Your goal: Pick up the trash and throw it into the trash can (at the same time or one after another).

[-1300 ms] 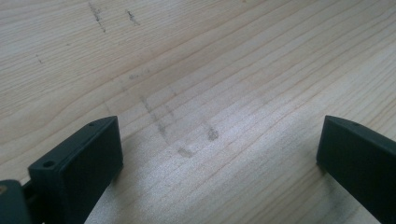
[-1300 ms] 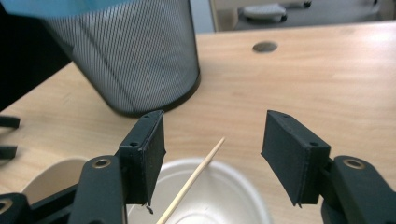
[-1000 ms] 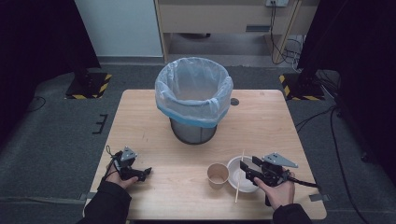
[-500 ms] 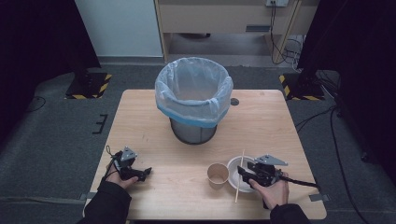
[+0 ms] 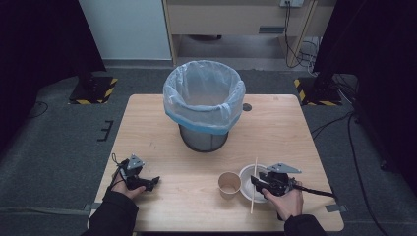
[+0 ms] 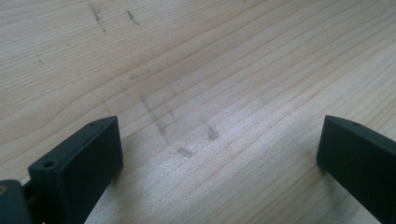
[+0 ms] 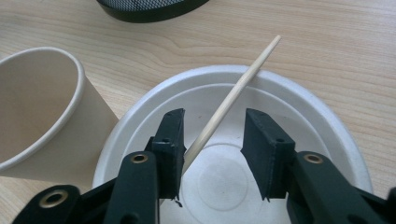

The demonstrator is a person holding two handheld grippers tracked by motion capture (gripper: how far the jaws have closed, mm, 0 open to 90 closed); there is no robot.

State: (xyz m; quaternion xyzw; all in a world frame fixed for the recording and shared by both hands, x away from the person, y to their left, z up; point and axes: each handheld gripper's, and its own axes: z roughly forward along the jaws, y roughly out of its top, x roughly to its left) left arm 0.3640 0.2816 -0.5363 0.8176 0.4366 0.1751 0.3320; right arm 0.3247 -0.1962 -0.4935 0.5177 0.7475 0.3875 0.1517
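A white paper bowl (image 5: 244, 173) sits near the table's front right, with a wooden stick (image 5: 254, 184) lying across it and a brown paper cup (image 5: 229, 183) touching its left side. My right gripper (image 5: 256, 183) is low over the bowl. In the right gripper view its jaws (image 7: 212, 140) have just been closing and straddle the stick (image 7: 233, 98). The stick lies against the left jaw, while the right jaw stands apart from it. The bowl (image 7: 299, 102) and cup (image 7: 42, 107) lie beneath. My left gripper (image 5: 152, 182) rests at the front left, open (image 6: 219, 144) over bare wood.
A mesh waste bin (image 5: 204, 103) lined with a pale blue bag stands at the middle of the wooden table (image 5: 295, 128); its base (image 7: 149, 7) shows just beyond the bowl. Bare tabletop lies between my two hands.
My right gripper has edged slightly left over the bowl and its jaws have narrowed around the stick. The left hand and gripper have stayed put.
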